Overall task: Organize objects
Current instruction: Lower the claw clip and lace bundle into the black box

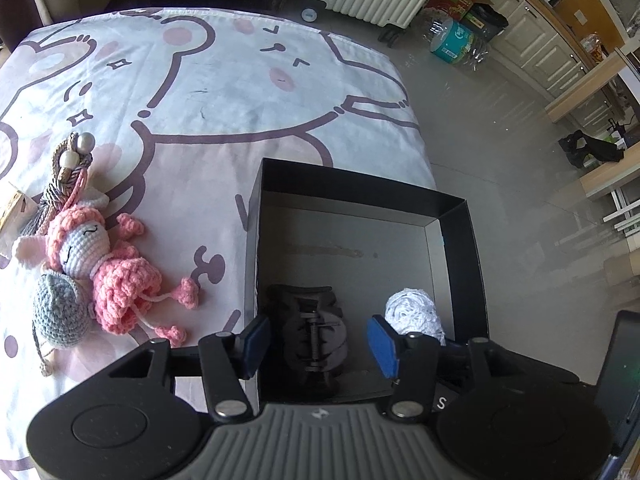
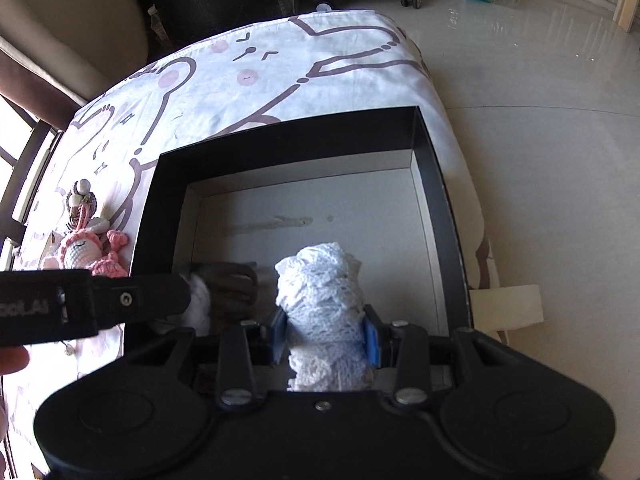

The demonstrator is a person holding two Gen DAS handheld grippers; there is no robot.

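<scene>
About halfway, I'd judge. At nine o'clock, one pink crocheted doll point(image 1: 108, 276), one grey crocheted pouch point(image 1: 60, 312) and one beaded tassel point(image 1: 72, 160) are waiting on the cartoon-print bench point(image 1: 224, 92). Inside the one black cardboard box point(image 1: 360, 192), the left gripper point(image 1: 320, 338), jaws released, is hovering over one black hair claw point(image 1: 312, 332); at three o'clock the right gripper point(image 2: 326, 338) is clenching one white lace roll point(image 2: 320, 292).
</scene>
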